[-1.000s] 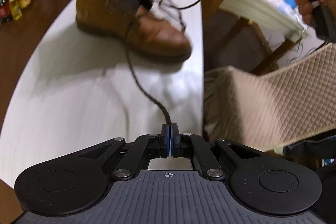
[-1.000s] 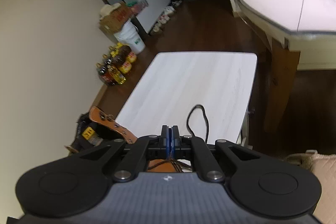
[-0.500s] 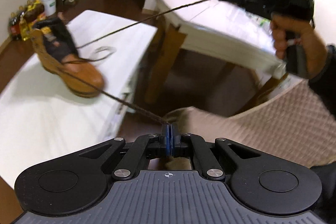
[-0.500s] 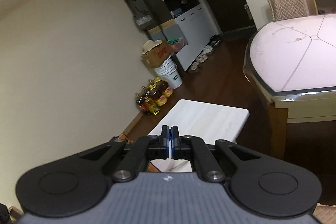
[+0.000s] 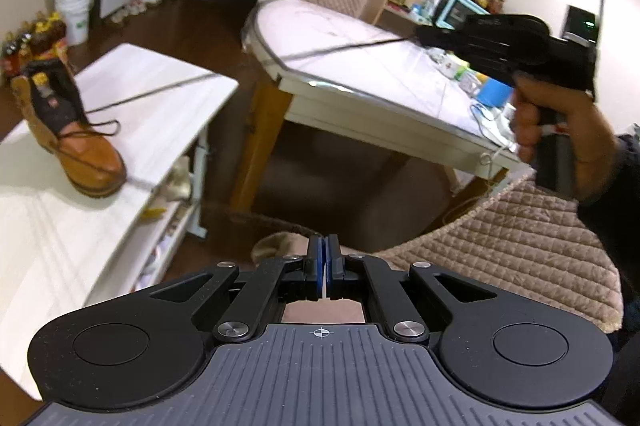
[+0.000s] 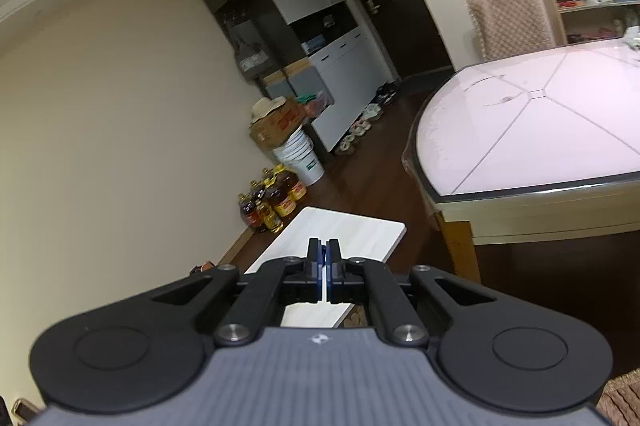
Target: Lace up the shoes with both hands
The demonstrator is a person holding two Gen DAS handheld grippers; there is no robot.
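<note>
Both claws pulled farther from the boot [image 5: 68, 130], drawing laces [image 5: 248, 66] taut.

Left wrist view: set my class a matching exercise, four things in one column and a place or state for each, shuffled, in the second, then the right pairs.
Things:
1. brown boot
2. shoelace
3. right claw
4. blue cup

Places or states:
A. held up in a hand, shut on one lace end
B. standing on the low white table
C. standing on the big table behind the hand
D. stretched taut through the air

Pairs: 1-B, 2-D, 3-A, 4-C
</note>
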